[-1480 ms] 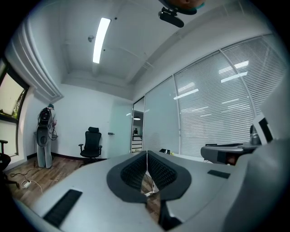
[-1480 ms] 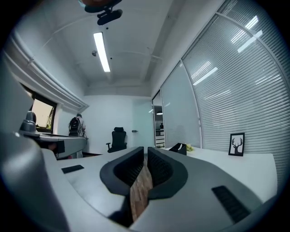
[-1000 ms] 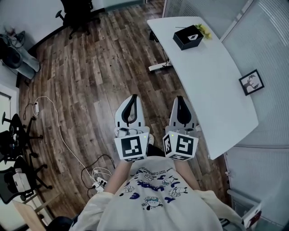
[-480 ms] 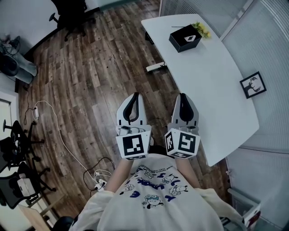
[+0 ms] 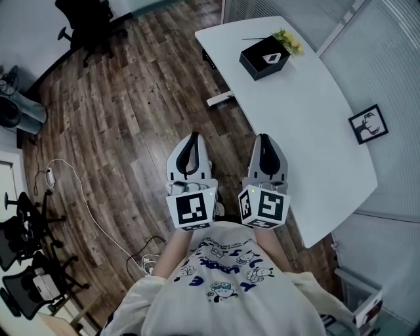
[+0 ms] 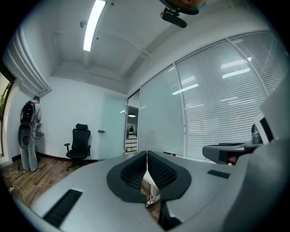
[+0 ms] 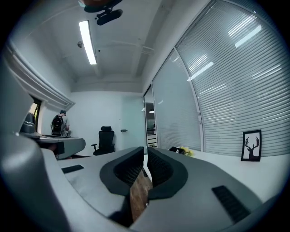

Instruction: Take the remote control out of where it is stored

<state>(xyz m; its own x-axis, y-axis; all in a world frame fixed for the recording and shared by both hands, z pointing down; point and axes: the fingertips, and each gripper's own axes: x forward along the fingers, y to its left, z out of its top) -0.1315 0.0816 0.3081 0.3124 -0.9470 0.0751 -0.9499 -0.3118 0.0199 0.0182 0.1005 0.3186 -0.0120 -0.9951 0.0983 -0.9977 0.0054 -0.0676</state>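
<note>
No remote control shows in any view. A black box (image 5: 264,57) with a white mark on its lid sits at the far end of the white table (image 5: 308,131), beside yellow flowers (image 5: 291,42). My left gripper (image 5: 191,136) and right gripper (image 5: 264,138) are held side by side in front of the person's chest, over the wooden floor and short of the table's near edge. Both point level and forward. In the left gripper view my left gripper (image 6: 147,154) is shut with nothing in it. In the right gripper view my right gripper (image 7: 146,152) is shut and empty, and the box (image 7: 174,149) is small and far ahead.
A framed deer picture (image 5: 367,123) stands at the table's right side against the blinds. A black office chair (image 5: 85,20) is at the far left. Cables (image 5: 65,184) trail across the floor, and more chairs (image 5: 26,223) crowd the left edge. A person (image 6: 29,113) stands by the far wall.
Both grippers moved forward together, staying shut. In the head view the table and black box have shifted left and the floor cables have slid down toward the person.
</note>
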